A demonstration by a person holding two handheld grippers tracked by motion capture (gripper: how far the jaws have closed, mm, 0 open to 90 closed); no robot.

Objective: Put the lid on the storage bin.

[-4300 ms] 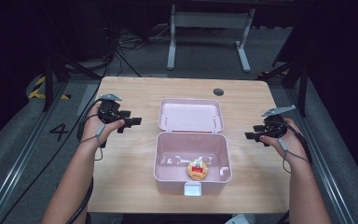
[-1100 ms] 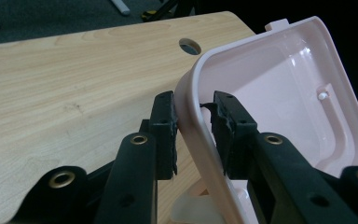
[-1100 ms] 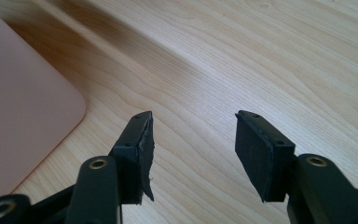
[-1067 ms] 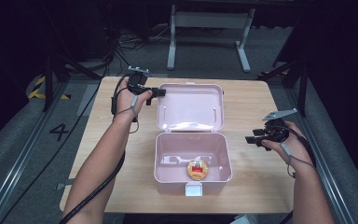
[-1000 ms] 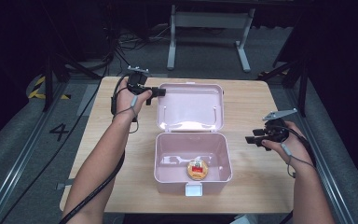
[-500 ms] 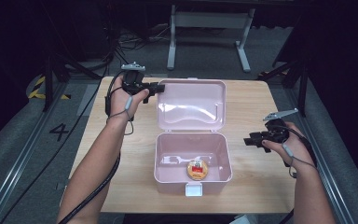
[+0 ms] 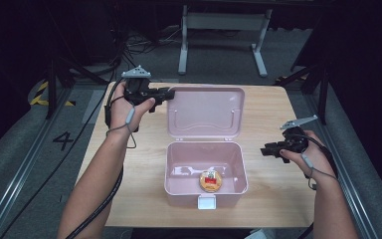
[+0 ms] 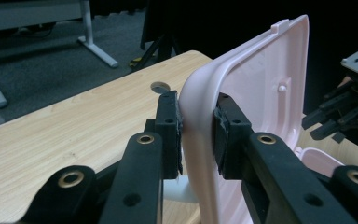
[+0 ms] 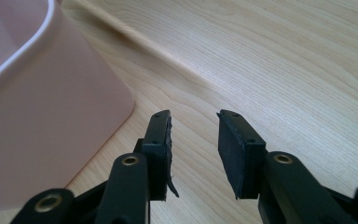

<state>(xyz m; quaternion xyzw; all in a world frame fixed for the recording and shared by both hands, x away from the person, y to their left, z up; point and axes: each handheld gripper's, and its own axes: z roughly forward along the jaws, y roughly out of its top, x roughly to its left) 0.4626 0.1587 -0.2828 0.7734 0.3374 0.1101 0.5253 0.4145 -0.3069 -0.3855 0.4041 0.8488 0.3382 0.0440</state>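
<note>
The step in hand is judged to be the closing of a pink plastic box (image 7: 206, 169): its hinged lid (image 7: 206, 113) is gripped at the far left corner by the left tool (image 7: 165, 94), and in the left gripper view the two black padded jaws are seen pressed on either side of the lid's rounded rim (image 8: 196, 107), holding it tilted up from the table (image 7: 268, 112). The lid is smooth, thin-walled, moulded plastic with rounded corners, a small tab at its upper edge and a raised stud on its inner face. The box sits near the front middle of the table, open, with a white latch tab (image 7: 206, 201) on its front wall. Inside, toward the front, a small round orange-and-red object (image 7: 210, 180) is seen; what it is cannot be told. The right tool (image 7: 272, 149) is held low just beside the box's right wall, empty, its jaws moderately parted over bare wood, with the pink wall (image 9: 51, 107) close at one side in the right gripper view. The table top is pale wood-grain laminate, matte, with a round cable hole. The next move is judged to call for the lid to be swung forward on its hinge over the box, the grip being kept firm on the slippery rim; the right tool could steady the box or press the latch.
</note>
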